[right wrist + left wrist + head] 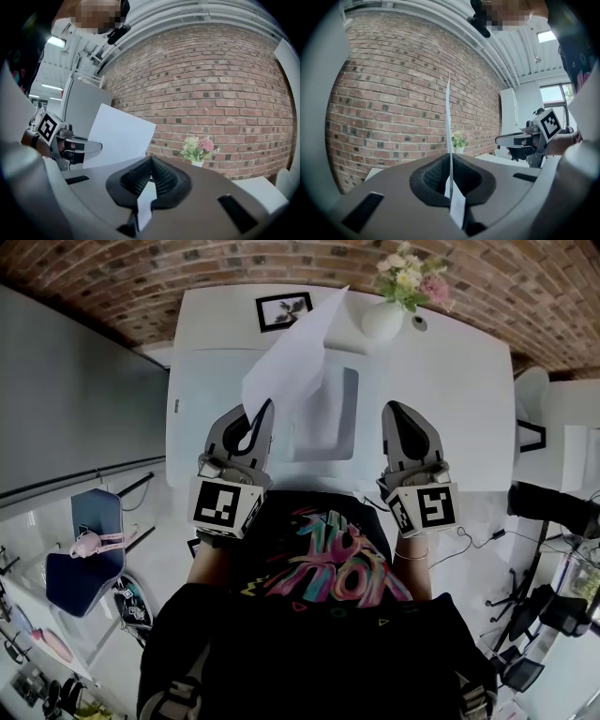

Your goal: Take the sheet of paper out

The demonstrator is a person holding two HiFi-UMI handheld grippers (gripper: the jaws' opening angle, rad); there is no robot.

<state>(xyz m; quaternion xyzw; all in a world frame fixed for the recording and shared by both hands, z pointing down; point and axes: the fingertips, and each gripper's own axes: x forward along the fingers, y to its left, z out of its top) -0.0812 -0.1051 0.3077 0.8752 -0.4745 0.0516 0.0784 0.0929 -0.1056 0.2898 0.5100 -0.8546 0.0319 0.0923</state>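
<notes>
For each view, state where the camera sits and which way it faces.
Head view: on the person's head, looking down at the table, left gripper, right gripper and shirt.
Left gripper view: rides that gripper, faces the brick wall; jaws pinch the sheet of paper.
Right gripper view: rides that gripper, faces the same wall; jaws shut.
Both gripper views share the flowers.

red brick wall behind a white table; a white vase of flowers and a framed picture sit near its far edge.
</notes>
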